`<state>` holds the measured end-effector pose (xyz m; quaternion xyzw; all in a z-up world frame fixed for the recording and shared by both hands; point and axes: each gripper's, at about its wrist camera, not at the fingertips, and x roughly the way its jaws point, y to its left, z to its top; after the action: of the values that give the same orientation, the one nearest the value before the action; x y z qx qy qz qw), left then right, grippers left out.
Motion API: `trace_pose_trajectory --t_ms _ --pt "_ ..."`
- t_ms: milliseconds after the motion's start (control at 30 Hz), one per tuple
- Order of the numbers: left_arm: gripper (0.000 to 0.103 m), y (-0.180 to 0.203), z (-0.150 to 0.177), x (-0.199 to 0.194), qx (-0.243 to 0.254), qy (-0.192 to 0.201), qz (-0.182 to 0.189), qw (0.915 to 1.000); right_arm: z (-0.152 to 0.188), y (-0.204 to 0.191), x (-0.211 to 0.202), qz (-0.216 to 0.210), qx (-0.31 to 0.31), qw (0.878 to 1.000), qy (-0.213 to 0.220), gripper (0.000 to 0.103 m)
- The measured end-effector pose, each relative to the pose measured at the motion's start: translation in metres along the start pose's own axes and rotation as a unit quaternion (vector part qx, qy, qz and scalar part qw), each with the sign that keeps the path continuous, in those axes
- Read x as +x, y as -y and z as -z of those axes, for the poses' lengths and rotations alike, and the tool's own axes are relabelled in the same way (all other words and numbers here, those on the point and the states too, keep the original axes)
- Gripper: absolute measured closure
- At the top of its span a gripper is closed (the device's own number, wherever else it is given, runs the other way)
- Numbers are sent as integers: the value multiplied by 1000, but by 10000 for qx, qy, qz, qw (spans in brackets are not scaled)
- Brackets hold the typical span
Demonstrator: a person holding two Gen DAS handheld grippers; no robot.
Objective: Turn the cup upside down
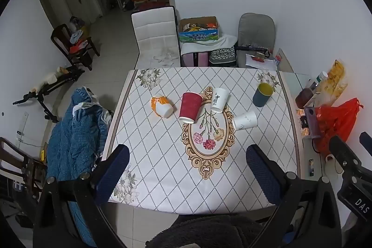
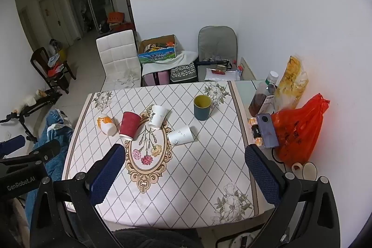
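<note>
On a diamond-patterned tablecloth (image 1: pixel 162 155) with an ornate floral oval: five cups. Orange-and-white paper cup (image 1: pixel 162 106), ribbed red paper cup (image 1: pixel 190 107), white calligraphy cup (image 1: pixel 218 100) and white speckled cup (image 1: pixel 245 120), each tilted or on its side. Smooth blue cup with yellow lining (image 1: pixel 262 94), upright near the far right corner, mouth up, apparently empty. Left gripper (image 1: pixel 187 176) and right gripper (image 2: pixel 186 176) spread wide, grasping nothing, above the near edge. Beyond, white padded chair (image 1: pixel 155 34), open cardboard box (image 1: pixel 198 29) full of packets; red plastic bag (image 2: pixel 300 129) at right.

Probably a home dining room: clothed table (image 1: pixel 162 155), chairs (image 1: pixel 155 38), clutter.
</note>
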<state>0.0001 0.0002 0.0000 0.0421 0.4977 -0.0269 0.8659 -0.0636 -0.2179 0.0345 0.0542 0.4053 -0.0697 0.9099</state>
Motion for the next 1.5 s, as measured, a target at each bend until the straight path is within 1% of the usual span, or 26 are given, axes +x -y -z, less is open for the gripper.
trace_pose_trajectory --t_ms 267,300,767,1100,1333,1400,1467,1500 --pt "0 -5 -3 5 -17 6 -11 10000 1 -1 0 -26 25 10000 -10 0" --pt "0 0 0 0 34 65 -62 10000 2 -1 0 -29 35 10000 -15 0" --pt "0 1 -1 -4 3 118 -91 9999 2 2 0 -38 37 10000 -2 0" --pt "0 -1 -14 -5 6 139 -83 9999 7 4 -2 -47 36 10000 6 0" --pt "0 -1 -11 -6 3 155 -79 9998 9 4 -1 -27 46 10000 9 0" --pt "0 3 -18 -6 10 166 -75 9998 6 2 -1 -35 56 10000 5 0" --pt "0 2 -15 -6 -3 166 -70 9998 7 1 -1 -25 39 10000 19 0" --pt "0 3 -21 -10 4 174 -62 9998 7 2 0 -27 43 10000 20 0"
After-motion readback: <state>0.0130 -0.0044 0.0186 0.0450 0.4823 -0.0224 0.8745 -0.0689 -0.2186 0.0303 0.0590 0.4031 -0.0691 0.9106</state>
